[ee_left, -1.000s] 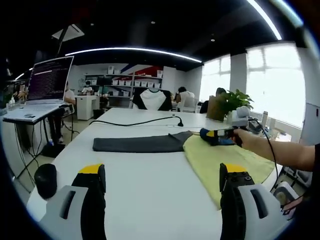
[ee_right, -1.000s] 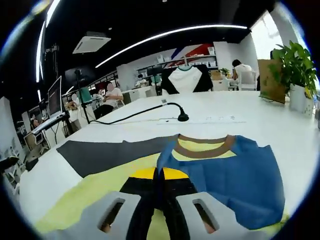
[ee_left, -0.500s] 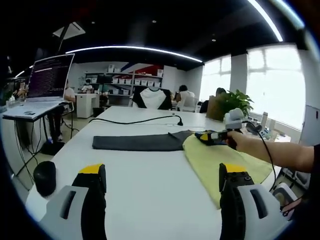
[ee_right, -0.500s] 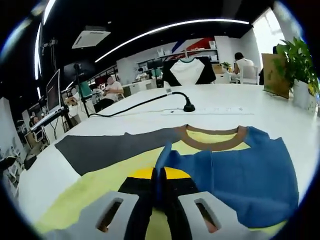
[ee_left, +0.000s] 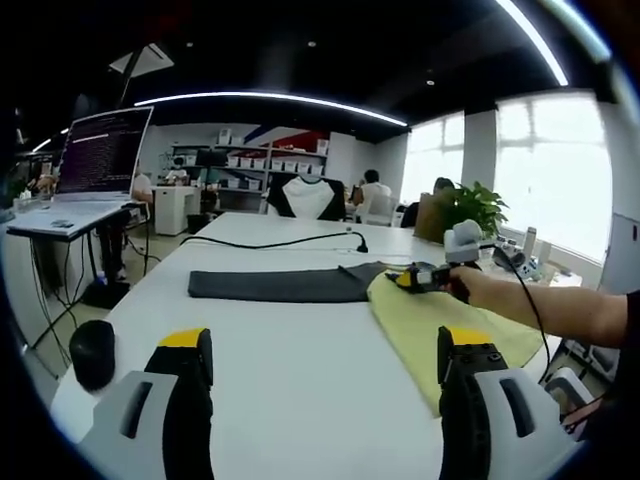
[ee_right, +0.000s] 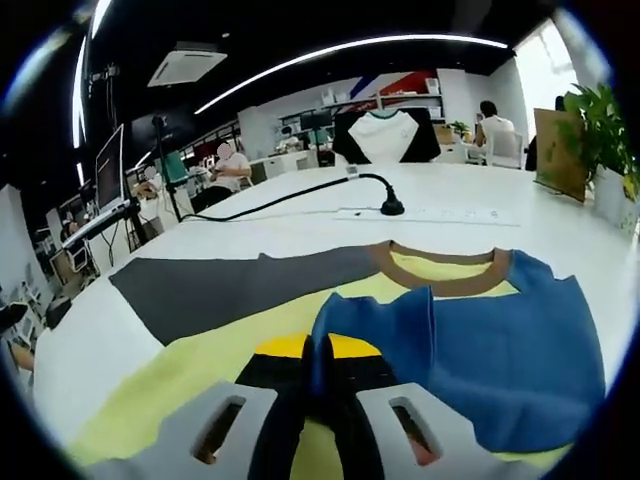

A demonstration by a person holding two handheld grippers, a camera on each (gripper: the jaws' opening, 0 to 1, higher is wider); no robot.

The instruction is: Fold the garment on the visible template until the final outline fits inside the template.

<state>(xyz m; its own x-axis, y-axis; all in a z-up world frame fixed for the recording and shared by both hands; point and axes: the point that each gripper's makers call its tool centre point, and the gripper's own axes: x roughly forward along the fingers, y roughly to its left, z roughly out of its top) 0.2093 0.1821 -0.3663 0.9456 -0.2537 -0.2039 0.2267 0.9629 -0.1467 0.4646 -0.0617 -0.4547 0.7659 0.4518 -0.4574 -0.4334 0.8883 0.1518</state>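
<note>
On the white table [ee_left: 300, 340], the yellow garment [ee_right: 200, 360] lies with its blue sleeve [ee_right: 470, 350] folded partway inward, pinched in the clenched right tool [ee_right: 318, 375], while the left tool [ee_left: 320, 370] hovers released nearby and the grey template [ee_right: 220, 290] remains mostly uncovered, so folding looks unfinished.

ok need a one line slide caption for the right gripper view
Right hand-held gripper shut on a blue fold of the yellow garment, grey sleeve spread across the white table.
</note>
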